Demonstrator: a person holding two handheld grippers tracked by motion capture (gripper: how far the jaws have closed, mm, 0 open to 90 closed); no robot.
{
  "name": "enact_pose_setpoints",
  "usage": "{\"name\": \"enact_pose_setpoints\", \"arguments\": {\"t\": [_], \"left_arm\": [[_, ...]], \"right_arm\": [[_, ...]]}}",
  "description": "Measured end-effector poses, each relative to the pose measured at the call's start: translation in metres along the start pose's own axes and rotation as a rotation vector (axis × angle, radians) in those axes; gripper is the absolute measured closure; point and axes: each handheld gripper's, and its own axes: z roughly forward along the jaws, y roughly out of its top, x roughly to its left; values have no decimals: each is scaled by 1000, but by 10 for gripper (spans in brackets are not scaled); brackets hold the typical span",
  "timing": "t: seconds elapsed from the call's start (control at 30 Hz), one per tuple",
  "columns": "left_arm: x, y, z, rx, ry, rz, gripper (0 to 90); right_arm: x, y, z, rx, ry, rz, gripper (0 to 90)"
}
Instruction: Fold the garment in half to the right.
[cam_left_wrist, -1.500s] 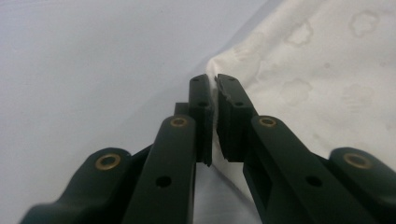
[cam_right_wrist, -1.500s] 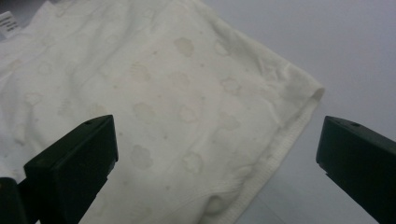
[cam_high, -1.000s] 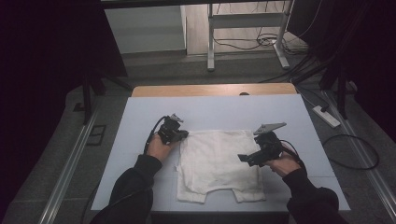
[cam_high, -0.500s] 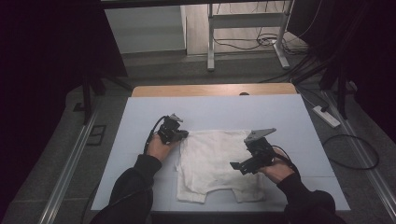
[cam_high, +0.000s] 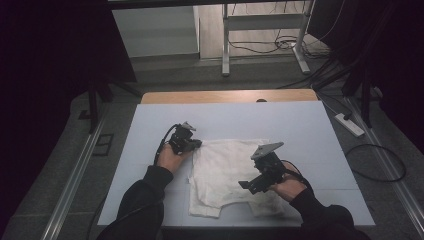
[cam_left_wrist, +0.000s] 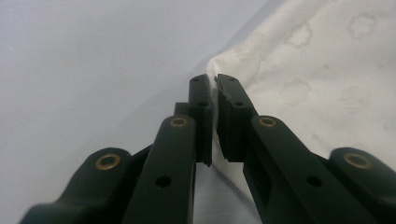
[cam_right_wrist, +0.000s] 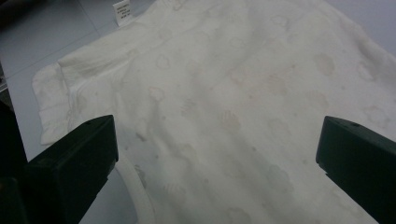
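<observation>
1. Two tools are being held over a white, faintly printed cotton garment (cam_high: 227, 175) lying flat on the pale grey bench (cam_high: 310, 125).
2. The left tool (cam_left_wrist: 213, 100) is being kept clamped on the garment's corner edge.
3. The right tool (cam_high: 254, 184) is being held wide open above the cloth, gripping nothing.
4. A likely risk is being judged: the thin corner bite slipping out if pulled, bunching the fabric.
5. A small label (cam_right_wrist: 123, 11) is being shown near one edge.
</observation>
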Motion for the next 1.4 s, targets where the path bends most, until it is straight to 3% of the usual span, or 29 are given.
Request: {"name": "enact_pose_setpoints", "arguments": {"t": [0.53, 0.63, 1.4], "left_arm": [[1, 0, 0, -2, -3, -4, 840], [1, 0, 0, -2, -5, -4, 840], [1, 0, 0, -2, -7, -9, 839]], "right_arm": [[22, 11, 9, 39, -2, -51, 0], [27, 14, 12, 63, 9, -73, 0], [68, 25, 37, 117, 69, -110, 0]]}}
